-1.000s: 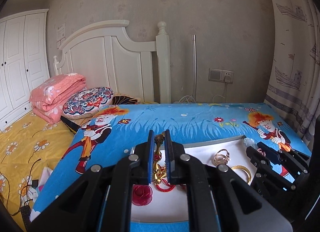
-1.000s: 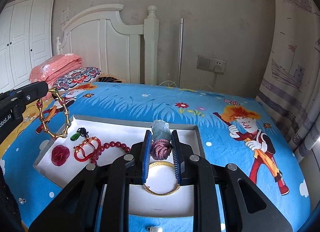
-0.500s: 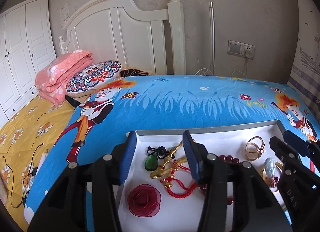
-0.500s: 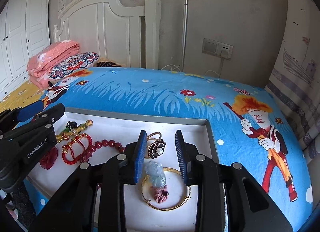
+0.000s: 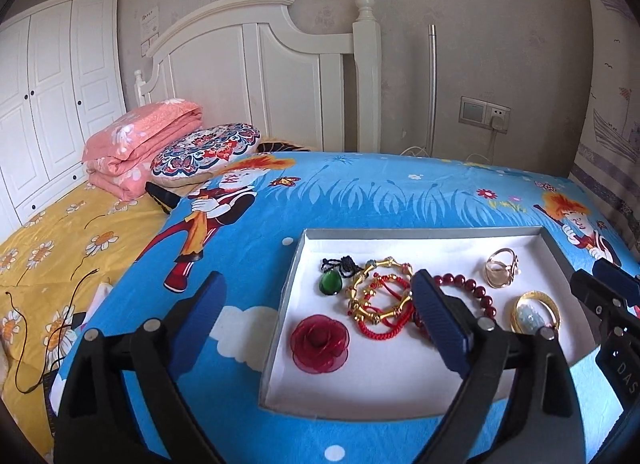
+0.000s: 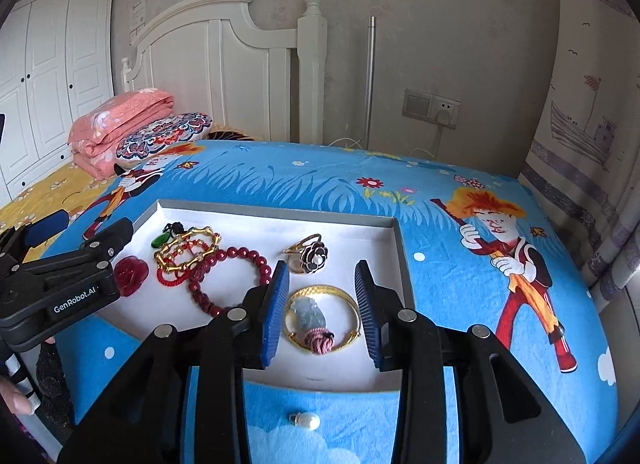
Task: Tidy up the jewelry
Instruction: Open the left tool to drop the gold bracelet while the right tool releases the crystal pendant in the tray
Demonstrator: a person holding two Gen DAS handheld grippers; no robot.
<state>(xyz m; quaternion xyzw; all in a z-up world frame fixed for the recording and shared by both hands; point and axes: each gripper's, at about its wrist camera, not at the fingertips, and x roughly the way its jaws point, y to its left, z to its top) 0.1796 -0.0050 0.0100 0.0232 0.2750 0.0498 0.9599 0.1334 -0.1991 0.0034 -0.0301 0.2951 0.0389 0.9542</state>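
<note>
A white tray [image 5: 400, 376] [image 6: 372, 240] lies on the blue cartoon sheet. In it are a red rose brooch [image 5: 319, 343], a green pendant [image 5: 331, 284], a gold link bracelet [image 5: 380, 296] [image 6: 188, 250] on red cord bracelets, a dark red bead bracelet [image 6: 228, 276], a flower ring [image 6: 310, 255] and a gold bangle [image 6: 322, 318] with a pale jade pendant [image 6: 306, 314] inside it. My left gripper [image 5: 320, 324] is wide open and empty above the tray's left edge. My right gripper [image 6: 322, 314] is open and empty, straddling the bangle.
A loose pearl earring [image 6: 306, 421] lies on the sheet in front of the tray. Folded pink bedding [image 5: 140, 144] and a patterned cushion [image 5: 204, 148] sit by the white headboard [image 5: 260, 76]. A yellow flowered bedspread [image 5: 48, 256] with black cords lies at the left.
My left gripper opened and let the gold link bracelet fall into the tray. My right gripper opened and left the jade pendant inside the bangle. Both grippers have drawn back.
</note>
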